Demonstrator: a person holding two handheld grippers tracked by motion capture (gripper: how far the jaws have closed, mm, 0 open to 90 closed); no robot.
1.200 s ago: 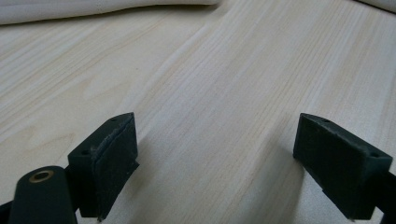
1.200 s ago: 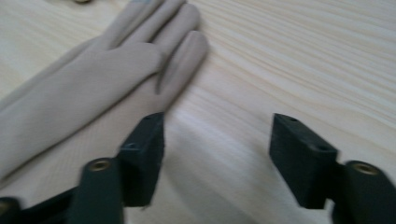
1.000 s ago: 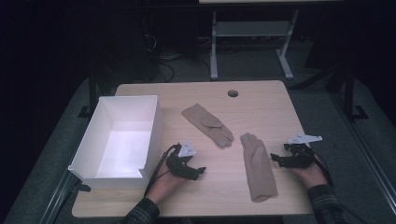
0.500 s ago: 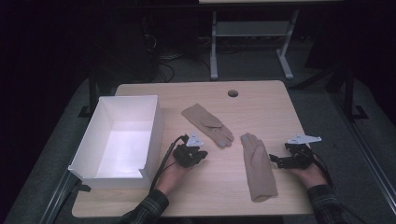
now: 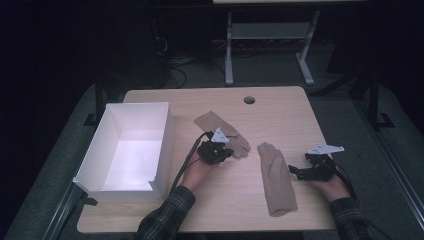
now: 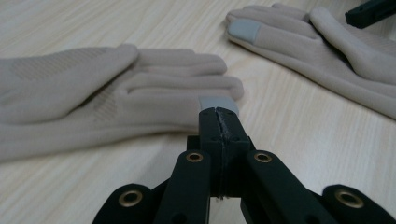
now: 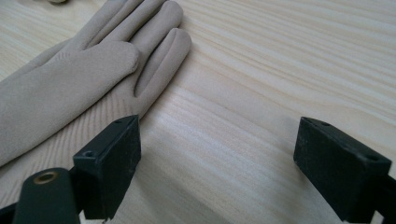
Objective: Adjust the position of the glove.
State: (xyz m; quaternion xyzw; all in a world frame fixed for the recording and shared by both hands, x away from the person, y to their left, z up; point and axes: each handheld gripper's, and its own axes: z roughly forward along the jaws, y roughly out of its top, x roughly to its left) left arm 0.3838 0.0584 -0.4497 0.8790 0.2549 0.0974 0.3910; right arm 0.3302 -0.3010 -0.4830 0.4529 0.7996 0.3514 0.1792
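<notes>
Left gripper (image 6: 218,122) jaws pressed together, empty, at far beige glove's (image 6: 107,93) grey fingertip, right gripper (image 7: 215,158) wide open, empty, beside near beige glove (image 7: 70,79)

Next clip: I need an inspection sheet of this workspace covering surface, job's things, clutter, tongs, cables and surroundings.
Surface: light wooden table, with a round cable hole near the far edge.
Job's things: two beige gloves lying flat; far glove mid-table, near glove to its right, each with a grey fingertip patch. White box at the table's left, nothing seen inside.
Clutter: nothing seen.
Tongs: left tongs shut, empty, tips at the far glove's grey fingertip; right tongs open, empty, beside the near glove.
Cables: black cable trails from the left tongs.
Surroundings: dark room, grey floor, metal rack behind the table.
</notes>
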